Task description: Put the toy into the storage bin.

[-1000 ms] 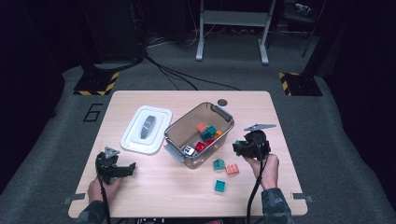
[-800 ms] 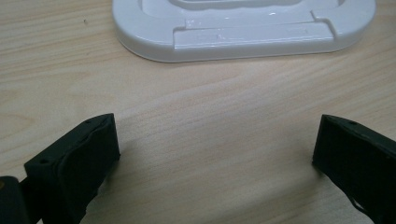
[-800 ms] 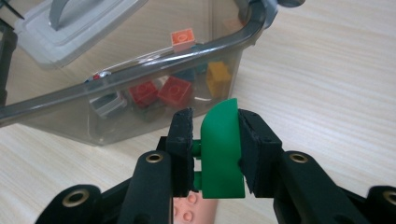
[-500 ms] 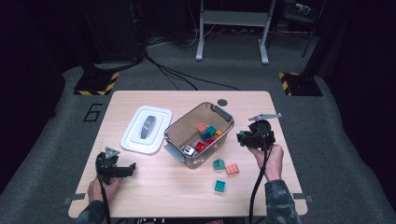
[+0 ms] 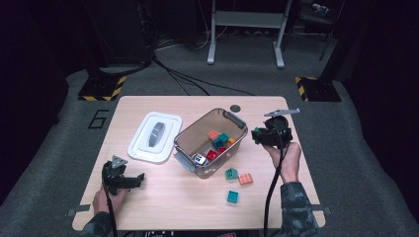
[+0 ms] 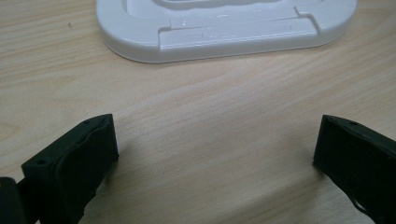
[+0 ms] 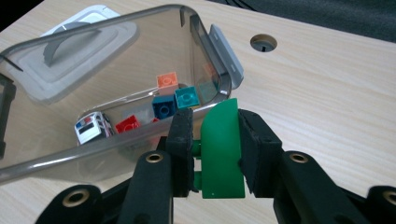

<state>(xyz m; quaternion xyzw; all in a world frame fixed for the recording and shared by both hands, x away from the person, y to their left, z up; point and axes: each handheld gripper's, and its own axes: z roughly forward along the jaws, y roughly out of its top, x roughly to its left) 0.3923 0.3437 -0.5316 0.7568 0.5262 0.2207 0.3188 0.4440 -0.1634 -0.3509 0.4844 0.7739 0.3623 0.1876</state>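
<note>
While clamped in the right gripper (image 7: pixel 215 140) | green brick (image 7: pixel 222 149): rounded top, side studs | left gripper (image 6: pixel 215 154) released

Bright overhead light on the table (image 5: pixel 163 207), dark surroundings; close views slightly soft, shadows faint.

The bin's (image 5: pixel 210 143) open top is unobstructed; its near wall faces the green block (image 7: pixel 223 149).

The lid (image 5: pixel 155 137) lies left of the bin (image 5: pixel 210 142) (bricks (image 5: pixel 219 142) inside), with three loose bricks (image 5: pixel 239 177) near its right.
</note>
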